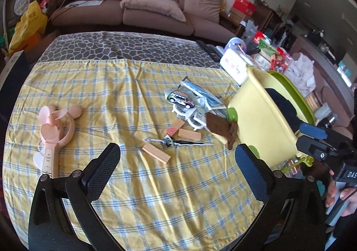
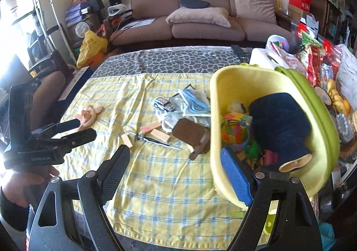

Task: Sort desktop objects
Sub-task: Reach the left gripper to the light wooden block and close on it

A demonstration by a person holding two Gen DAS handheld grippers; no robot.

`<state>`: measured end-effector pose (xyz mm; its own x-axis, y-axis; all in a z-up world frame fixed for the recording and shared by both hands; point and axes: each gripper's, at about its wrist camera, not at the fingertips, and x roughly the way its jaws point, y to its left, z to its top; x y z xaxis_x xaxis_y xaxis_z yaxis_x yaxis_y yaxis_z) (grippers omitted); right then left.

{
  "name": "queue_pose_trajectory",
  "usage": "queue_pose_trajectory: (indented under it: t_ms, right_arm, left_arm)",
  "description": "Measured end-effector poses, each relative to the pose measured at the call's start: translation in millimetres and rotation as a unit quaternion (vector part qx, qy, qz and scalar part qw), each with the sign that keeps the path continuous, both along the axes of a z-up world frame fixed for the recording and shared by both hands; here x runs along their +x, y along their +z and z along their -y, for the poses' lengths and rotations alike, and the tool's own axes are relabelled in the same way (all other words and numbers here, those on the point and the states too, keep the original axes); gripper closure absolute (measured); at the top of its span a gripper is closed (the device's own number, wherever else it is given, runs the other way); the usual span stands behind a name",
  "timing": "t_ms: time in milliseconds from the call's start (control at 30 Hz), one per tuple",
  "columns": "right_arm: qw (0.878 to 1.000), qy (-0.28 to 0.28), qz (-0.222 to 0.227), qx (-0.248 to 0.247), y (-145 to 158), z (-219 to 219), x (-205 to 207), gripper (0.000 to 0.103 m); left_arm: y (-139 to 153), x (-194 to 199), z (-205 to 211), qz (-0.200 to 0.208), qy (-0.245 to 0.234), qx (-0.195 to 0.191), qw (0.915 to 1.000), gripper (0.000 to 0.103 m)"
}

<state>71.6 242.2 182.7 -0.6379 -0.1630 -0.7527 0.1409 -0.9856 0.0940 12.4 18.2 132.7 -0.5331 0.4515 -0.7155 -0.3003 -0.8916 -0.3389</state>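
My left gripper (image 1: 177, 148) hangs open over the yellow checked cloth (image 1: 133, 184), with nothing between its fingers. Just beyond it lie wooden blocks (image 1: 156, 153), a toy dagger (image 1: 178, 141), a brown wallet (image 1: 219, 127), a toy car (image 1: 179, 98) and a bagged blue cable (image 1: 205, 95). A pink hand fan (image 1: 55, 126) rests to the left. My right gripper (image 2: 175, 151) is open and empty too, its blue pad in front of the near wall of the yellow tub (image 2: 225, 86). The tub holds a dark blue slipper (image 2: 279, 126) and colourful toys.
A green tub (image 2: 312, 95) sits behind the yellow one. Snack bags (image 2: 312, 57), a white box (image 1: 234, 63) and a remote (image 2: 241, 52) crowd the table's far right. A brown sofa (image 2: 200, 17) stands beyond. A hand (image 2: 20, 186) holds the left gripper.
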Motion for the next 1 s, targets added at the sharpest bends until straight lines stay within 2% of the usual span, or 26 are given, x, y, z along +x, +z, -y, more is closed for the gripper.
queue_pose_trajectory:
  t_ms: [233,467,567,700,867,1000]
  right_arm:
    - [1.000,0.020,0.011,-0.003,-32.4,34.2,-21.1,0.018]
    - [0.999,0.036,0.026,0.001,-67.7,50.6,-44.8,0.019]
    - [0.999,0.038,0.032,0.011,-77.8,55.0,-57.4,0.021]
    - [0.999,0.030,0.038,0.003,-85.6,51.6,-72.4,0.021]
    - [0.998,0.025,0.048,-0.026,-94.5,44.7,-85.9,0.021]
    - [0.997,0.017,0.059,-0.043,-103.3,36.7,-92.0,0.021]
  left_arm:
    - [-27.2,-13.3,22.9,0.024,0.025,0.002,0.9994,0.000]
    - [-57.3,-31.5,22.1,0.053,0.023,0.007,0.9983,0.000]
    - [-70.3,-40.0,12.4,0.059,0.000,0.001,0.9983,0.000]
    - [-90.5,-50.3,-5.0,0.068,-0.037,-0.037,0.9963,0.000]
    - [-98.7,-54.1,-22.7,0.035,-0.073,-0.088,0.9929,0.000]
    - [-102.7,-52.1,-37.6,0.021,-0.110,-0.097,0.9890,0.000]
